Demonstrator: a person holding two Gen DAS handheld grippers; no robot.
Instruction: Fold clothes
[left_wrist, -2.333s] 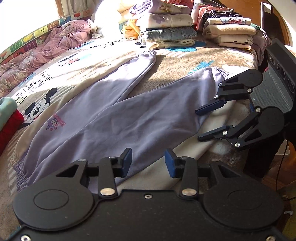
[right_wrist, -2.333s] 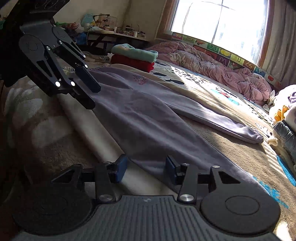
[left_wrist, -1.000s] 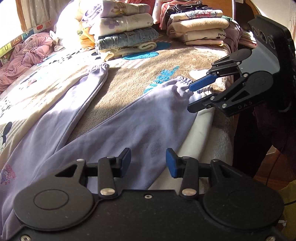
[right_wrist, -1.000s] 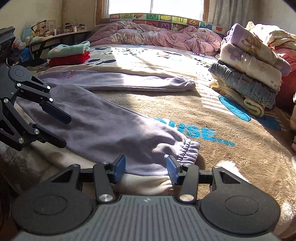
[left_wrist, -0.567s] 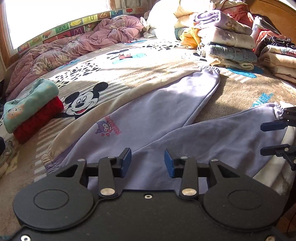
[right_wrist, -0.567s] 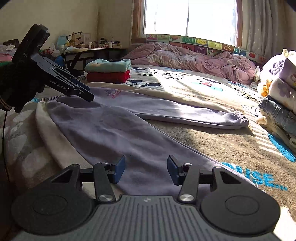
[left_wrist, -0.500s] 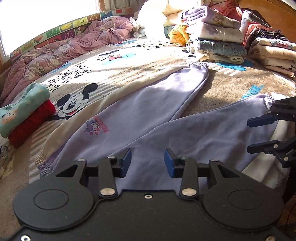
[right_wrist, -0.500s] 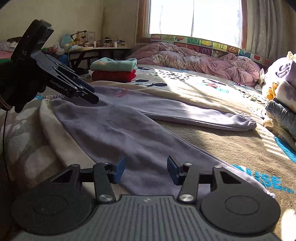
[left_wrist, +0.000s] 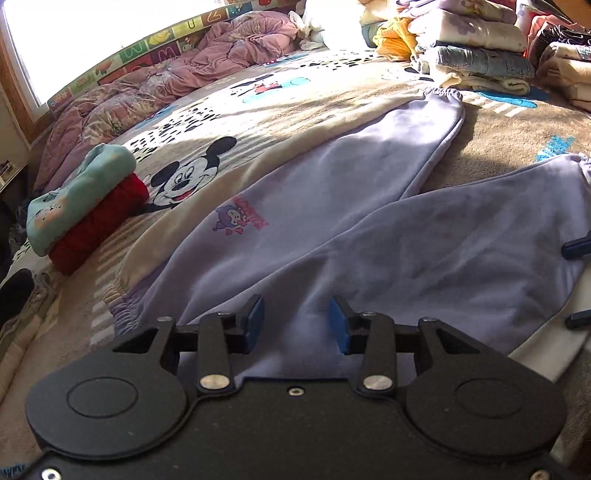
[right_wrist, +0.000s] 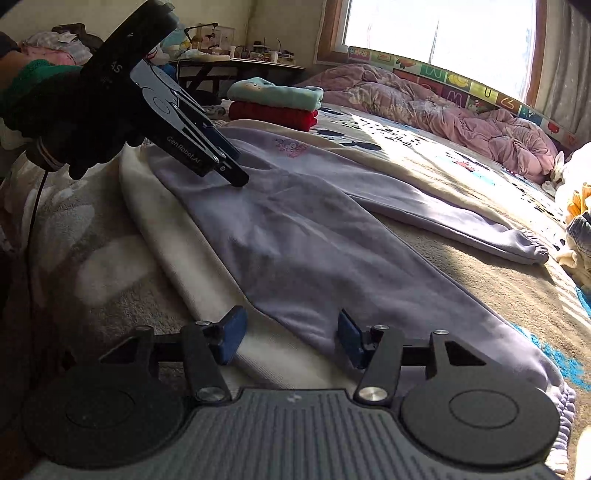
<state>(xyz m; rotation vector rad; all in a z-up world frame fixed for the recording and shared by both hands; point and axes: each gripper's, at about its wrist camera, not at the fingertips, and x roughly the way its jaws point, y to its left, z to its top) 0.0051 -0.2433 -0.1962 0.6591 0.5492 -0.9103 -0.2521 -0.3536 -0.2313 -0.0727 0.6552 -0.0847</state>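
Across the bed (left_wrist: 332, 92), with its cartoon-mouse blanket (left_wrist: 192, 177), our lavender sweatpants (left_wrist: 369, 221) lie spread flat, waistband toward 7 o'clock in the left wrist view, one leg reaching to 1 o'clock and the other to 3 o'clock along the near edge. A crumpled pink quilt (left_wrist: 155, 85) lines the window side at 11 o'clock, and folded clothes stacks (left_wrist: 472, 48) rise at 1 o'clock. A teal-over-red folded pile (left_wrist: 85, 206) sits at 9 o'clock, well apart from the pants. Our left hand-held gripper (left_wrist: 295, 325) hovers over the crotch area, fingers apart and holding nothing; our right hand-held gripper (right_wrist: 290, 338) straddles the near leg's edge, likewise spread wide and gripping nothing.
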